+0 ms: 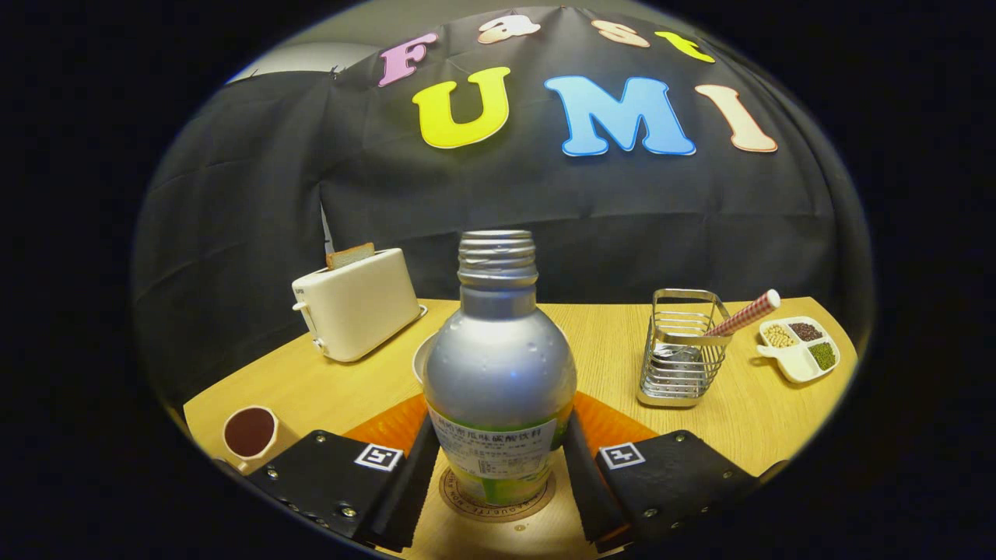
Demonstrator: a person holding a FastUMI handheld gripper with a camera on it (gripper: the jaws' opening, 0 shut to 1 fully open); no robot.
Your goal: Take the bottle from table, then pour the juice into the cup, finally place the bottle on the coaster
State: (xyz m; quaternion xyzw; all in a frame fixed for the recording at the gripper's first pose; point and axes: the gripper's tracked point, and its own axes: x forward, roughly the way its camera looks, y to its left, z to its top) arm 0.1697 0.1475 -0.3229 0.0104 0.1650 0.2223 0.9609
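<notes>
The wooden table [747,420] is the biggest thing here, and all the other things sit on it. Next in size is the silver bottle [498,373]. It stands straight up, right in the middle, between the two fingers of the gripper [498,467]. It has no cap on its top. The fingers sit close on both sides of the bottle and look like they touch it. I think they are holding it, but I cannot tell how hard they press.

Under the bottle there is a round coaster [498,498]. The bottle stands on it. An orange mat [389,424] peeks out behind the fingers on both sides.

A white toaster [358,307] with a slice of bread in it sits far off to one side. A shiny wire basket [685,350] with a striped straw sits on the other side. Past it is a little white dish [797,346] with beans and seeds in it.

Just behind the bottle I can see the rim of a pale cup [421,359]. The bottle hides most of it, so I cannot see if there is juice inside. A small cup of dark drink [250,432] sits near the table's edge.

The bottle is on the coaster, so the job looks almost done. I think the only thing left is to let go and pull the gripper away.
</notes>
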